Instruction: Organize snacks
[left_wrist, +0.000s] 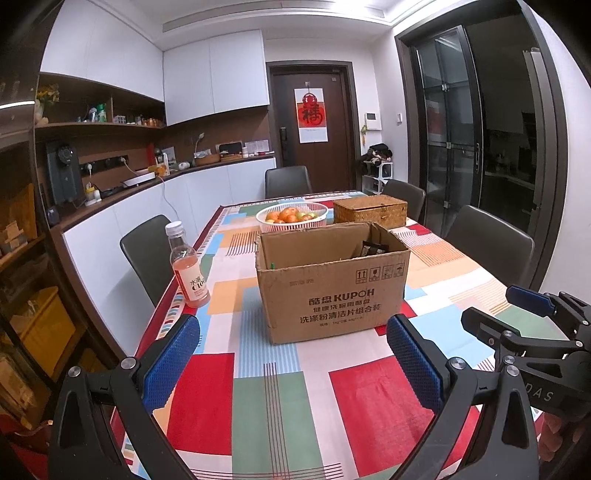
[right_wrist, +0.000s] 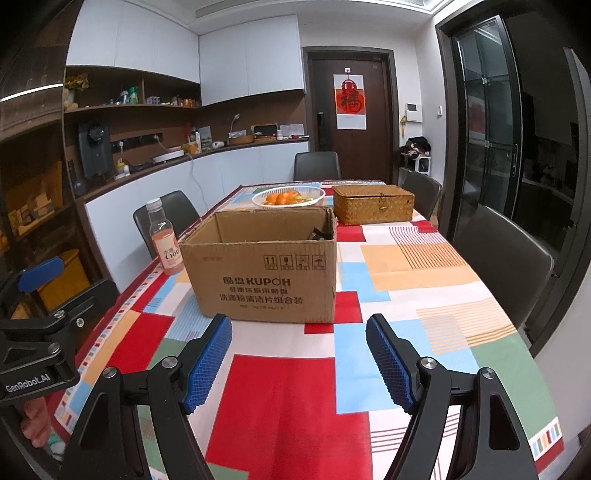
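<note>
An open brown cardboard box (left_wrist: 332, 291) printed KUPOH stands mid-table; it also shows in the right wrist view (right_wrist: 262, 273). Dark snack packets (left_wrist: 373, 249) lie inside it at the right, and peek out in the right wrist view (right_wrist: 319, 233). A bottle of pink drink (left_wrist: 187, 269) with a white cap stands left of the box, also in the right wrist view (right_wrist: 165, 242). My left gripper (left_wrist: 291, 365) is open and empty, short of the box. My right gripper (right_wrist: 299, 365) is open and empty, also short of the box.
A white basket of fruit (left_wrist: 291, 216) and a woven lidded box (left_wrist: 371, 211) stand behind the cardboard box. A colourful patterned cloth (left_wrist: 273, 402) covers the table. Dark chairs (left_wrist: 149, 251) stand around it. The right gripper shows at the right edge of the left wrist view (left_wrist: 532, 314).
</note>
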